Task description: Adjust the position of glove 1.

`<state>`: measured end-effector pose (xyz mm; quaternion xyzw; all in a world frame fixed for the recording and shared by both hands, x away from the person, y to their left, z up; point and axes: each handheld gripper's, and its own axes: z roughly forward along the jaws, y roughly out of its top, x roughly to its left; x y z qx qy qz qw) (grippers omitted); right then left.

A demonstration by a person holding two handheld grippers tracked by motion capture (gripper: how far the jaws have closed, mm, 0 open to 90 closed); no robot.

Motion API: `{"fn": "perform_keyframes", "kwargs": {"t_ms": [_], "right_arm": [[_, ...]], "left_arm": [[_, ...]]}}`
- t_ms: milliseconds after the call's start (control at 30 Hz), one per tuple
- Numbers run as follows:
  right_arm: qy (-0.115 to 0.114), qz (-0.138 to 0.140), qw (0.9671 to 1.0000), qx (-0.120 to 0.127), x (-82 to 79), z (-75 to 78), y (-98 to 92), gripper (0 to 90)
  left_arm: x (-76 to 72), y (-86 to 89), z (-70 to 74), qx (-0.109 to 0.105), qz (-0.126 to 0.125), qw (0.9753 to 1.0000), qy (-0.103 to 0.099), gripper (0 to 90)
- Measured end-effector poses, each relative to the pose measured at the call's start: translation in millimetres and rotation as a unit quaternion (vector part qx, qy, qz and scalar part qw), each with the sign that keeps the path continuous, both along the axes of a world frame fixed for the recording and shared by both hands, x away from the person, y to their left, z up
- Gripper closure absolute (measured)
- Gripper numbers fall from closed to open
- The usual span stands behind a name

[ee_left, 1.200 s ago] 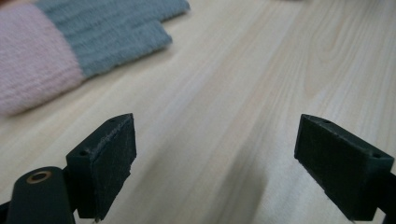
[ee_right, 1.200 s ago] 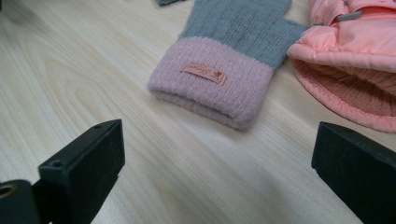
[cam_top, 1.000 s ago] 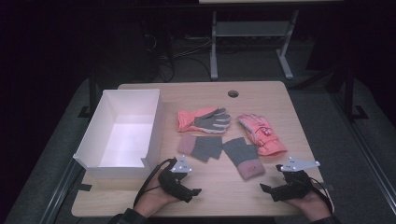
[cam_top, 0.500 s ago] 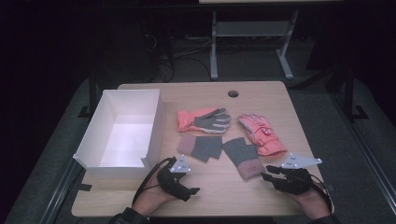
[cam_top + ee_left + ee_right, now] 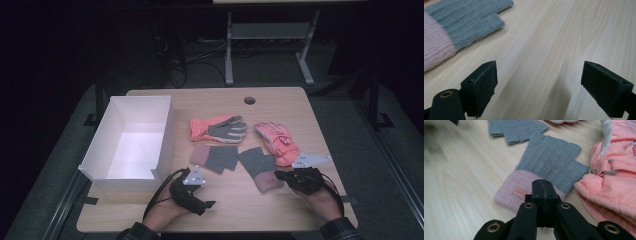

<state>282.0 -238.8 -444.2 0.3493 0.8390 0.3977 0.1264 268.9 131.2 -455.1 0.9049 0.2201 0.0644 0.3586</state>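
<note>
My right tongs (image 5: 543,192), jaws pressed together and empty, face the knit glove's (image 5: 544,168) pink cuff; its long axis runs cuff-to-fingers away from me. My left tongs (image 5: 544,82) gape wide.

High view looks down on the table (image 5: 280,102); both gripper views skim its wood closely.

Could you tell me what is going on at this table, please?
A person holds a gripper in each hand over gloves laid beside a white box. The right gripper, jaws shut on nothing, sits at the pink cuff of a knit glove. The left gripper is open over bare table.
</note>
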Motion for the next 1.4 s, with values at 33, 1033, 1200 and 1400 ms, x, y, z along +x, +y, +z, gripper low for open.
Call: {"fn": "perform_keyframes", "kwargs": {"t_ms": [33,1033,1200,1400], "right_arm": [[0.001,0.0,1.0,-0.005,1.9,-0.3,1.0,90.0],[0.048,0.044,0.9973,-0.034,4.1,-11.0,26.8,90.0],[0.051,0.064,0.9962,-0.03,-0.5,-11.0,35.2,90.0],[0.053,0.091,0.994,-0.029,-8.2,-10.2,47.8,90.0]], "left_arm": [[0.9,0.9,0.3,0.004,-0.003,1.0,-0.003,13.2],[7.0,3.6,-0.2,-0.014,0.004,0.9997,0.018,13.5],[8.4,3.9,0.5,-0.014,0.005,0.9997,0.019,13.5],[7.2,3.3,0.5,-0.011,0.0,0.9997,0.022,13.6]]}}
